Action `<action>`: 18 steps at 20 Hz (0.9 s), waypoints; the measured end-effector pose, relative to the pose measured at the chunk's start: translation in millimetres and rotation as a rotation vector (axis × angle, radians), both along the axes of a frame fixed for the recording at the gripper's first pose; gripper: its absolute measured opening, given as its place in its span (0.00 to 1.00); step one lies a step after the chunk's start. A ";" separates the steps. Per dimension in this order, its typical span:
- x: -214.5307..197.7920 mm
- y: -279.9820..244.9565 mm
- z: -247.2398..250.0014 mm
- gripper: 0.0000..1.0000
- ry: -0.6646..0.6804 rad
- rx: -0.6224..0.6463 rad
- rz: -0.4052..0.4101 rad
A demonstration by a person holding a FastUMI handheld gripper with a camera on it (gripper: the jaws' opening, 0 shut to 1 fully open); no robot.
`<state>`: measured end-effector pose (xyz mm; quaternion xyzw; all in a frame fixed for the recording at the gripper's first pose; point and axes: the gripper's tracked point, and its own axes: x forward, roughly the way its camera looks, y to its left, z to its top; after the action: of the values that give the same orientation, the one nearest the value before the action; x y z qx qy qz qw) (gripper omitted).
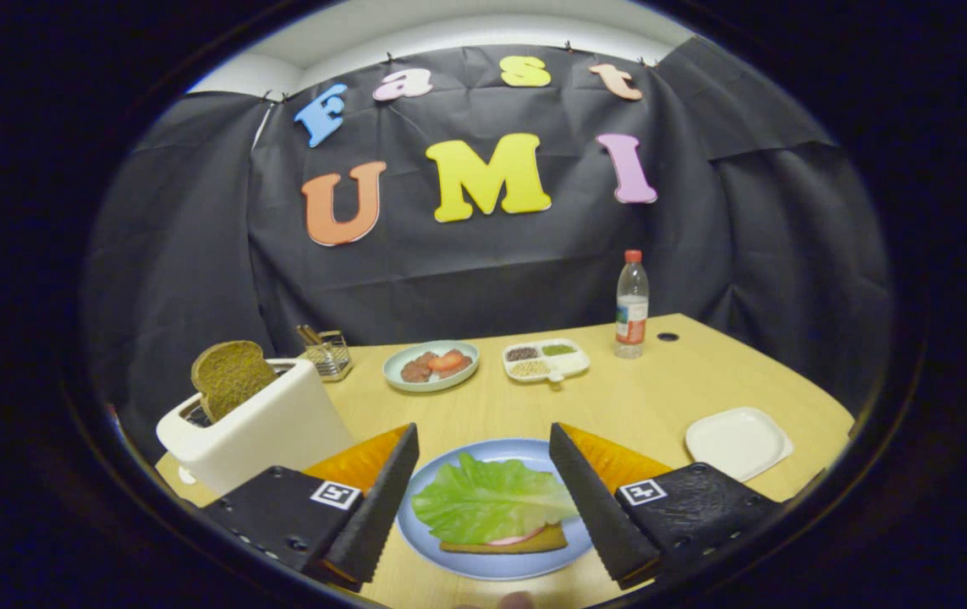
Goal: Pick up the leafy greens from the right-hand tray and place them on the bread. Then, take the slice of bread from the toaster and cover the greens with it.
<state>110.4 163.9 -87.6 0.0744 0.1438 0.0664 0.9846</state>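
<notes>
The tool [483, 499] was wide open and held nothing. Between its fingers sat a blue plate [449, 554] with the leafy greens [487, 499] lying on the bread [525, 541]. Farther left, a brown slice of bread [231, 378] stuck up from the white toaster [267, 427]. An empty white tray [737, 441] sat to the right on the table [635, 397].

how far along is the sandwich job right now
Done: the leafy greens already lie on the bread on the blue plate, and the white tray on the right is bare. In hand: nothing; the gripper is open, its fingers either side of the plate. Left: the bread slice in the toaster must cover the greens.
</notes>
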 end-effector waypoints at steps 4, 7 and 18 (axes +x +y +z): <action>-23.5 -2.1 55.1 0.96 -0.115 -0.048 -0.022; -38.7 22.2 98.6 0.96 -0.172 -0.025 -0.003; -38.2 165.7 119.4 0.96 -0.169 -0.023 0.076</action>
<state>72.2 329.6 31.8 0.0516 0.0637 0.1081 0.9908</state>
